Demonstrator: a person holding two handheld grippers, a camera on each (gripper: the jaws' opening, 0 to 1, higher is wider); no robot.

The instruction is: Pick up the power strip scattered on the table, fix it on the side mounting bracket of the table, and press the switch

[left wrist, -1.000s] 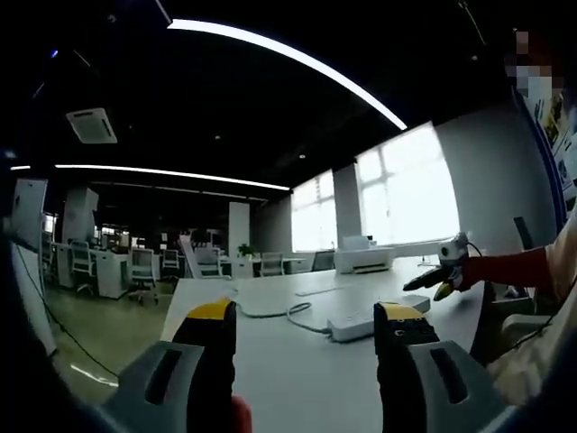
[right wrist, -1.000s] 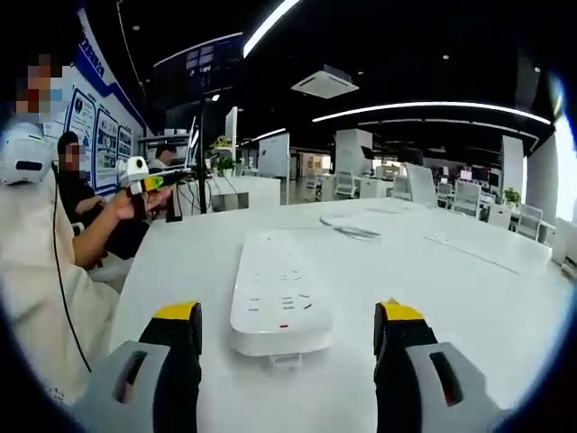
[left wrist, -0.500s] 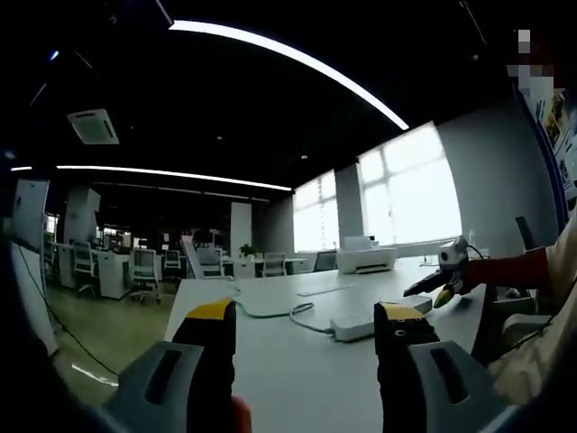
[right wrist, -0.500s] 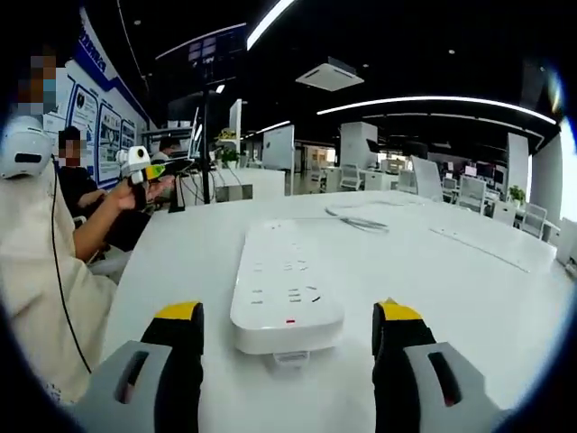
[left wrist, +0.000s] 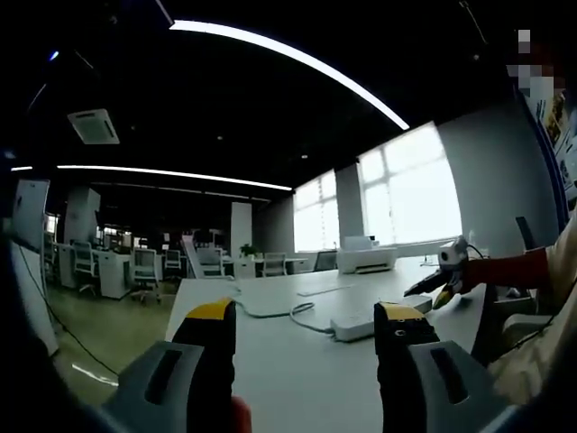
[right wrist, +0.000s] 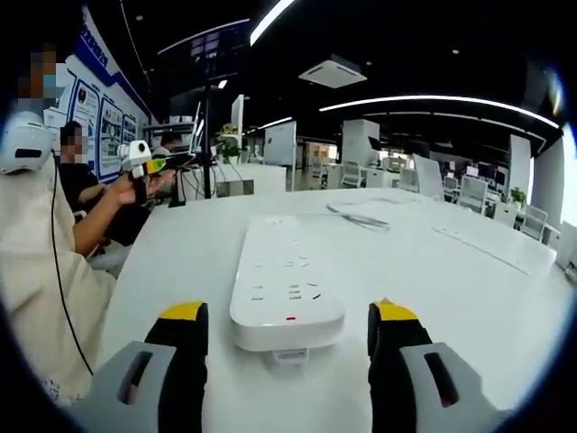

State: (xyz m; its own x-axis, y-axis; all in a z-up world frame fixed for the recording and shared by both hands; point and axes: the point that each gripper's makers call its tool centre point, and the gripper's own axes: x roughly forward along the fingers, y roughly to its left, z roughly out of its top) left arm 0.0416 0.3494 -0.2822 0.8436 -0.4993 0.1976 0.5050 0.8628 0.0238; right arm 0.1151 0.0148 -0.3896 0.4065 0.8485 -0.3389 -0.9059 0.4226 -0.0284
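Observation:
A white power strip [right wrist: 284,289] lies flat on the white table [right wrist: 469,307], sockets up, with a small red mark at its near end. That near end sits between the open yellow-tipped fingers of my right gripper [right wrist: 288,314], with a gap on each side. Its cable [right wrist: 356,221] curls away at the far end. In the left gripper view the same power strip [left wrist: 370,323] lies ahead on the right, with its cable [left wrist: 279,313] looping left. My left gripper [left wrist: 306,314] hangs open over the table with nothing between its fingers. The right gripper [left wrist: 442,275] appears there, held by a red-sleeved hand.
A white printer [left wrist: 365,260] stands at the table's far end by the windows. A flat narrow strip [right wrist: 491,254] lies on the table at the right. A seated person [right wrist: 77,194] is at the left edge. Office desks and chairs [left wrist: 135,269] fill the room beyond.
The right gripper view has crept slightly closer to the power strip, so its near end sits a little deeper between the fingers. The left gripper view is almost unchanged.

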